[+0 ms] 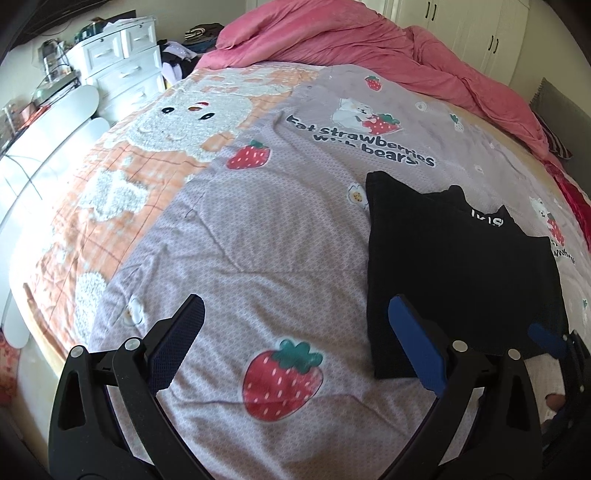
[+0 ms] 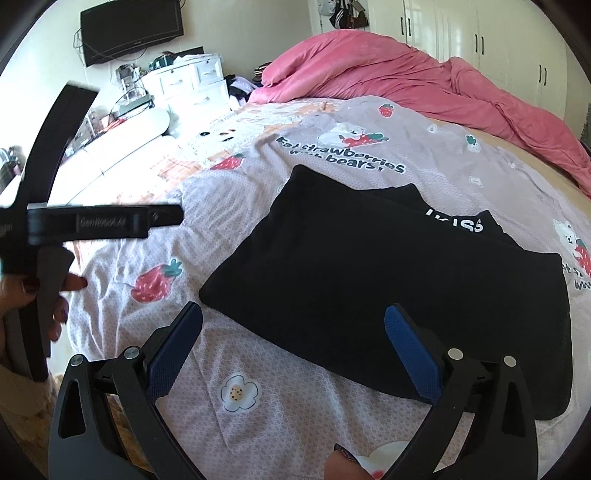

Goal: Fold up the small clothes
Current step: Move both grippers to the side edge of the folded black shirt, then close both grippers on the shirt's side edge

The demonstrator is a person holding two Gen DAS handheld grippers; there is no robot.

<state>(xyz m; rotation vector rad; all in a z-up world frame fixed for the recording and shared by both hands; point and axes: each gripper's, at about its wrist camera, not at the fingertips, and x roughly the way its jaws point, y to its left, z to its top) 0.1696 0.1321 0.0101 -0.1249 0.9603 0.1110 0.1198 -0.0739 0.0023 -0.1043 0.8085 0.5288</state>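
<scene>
A home bedroom: a bed with a strawberry-and-bear printed cover (image 1: pixel 258 229), a bunched pink duvet (image 1: pixel 369 48), a white chest of drawers (image 1: pixel 125 70), white wardrobe doors (image 2: pixel 480 40) and a wall-mounted television (image 2: pixel 129 29).

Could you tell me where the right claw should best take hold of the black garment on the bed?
Probably the near hem of the black garment, approached from the bed's near edge: that edge lies flat and straight just ahead of the open right claw, away from the collar.
</scene>
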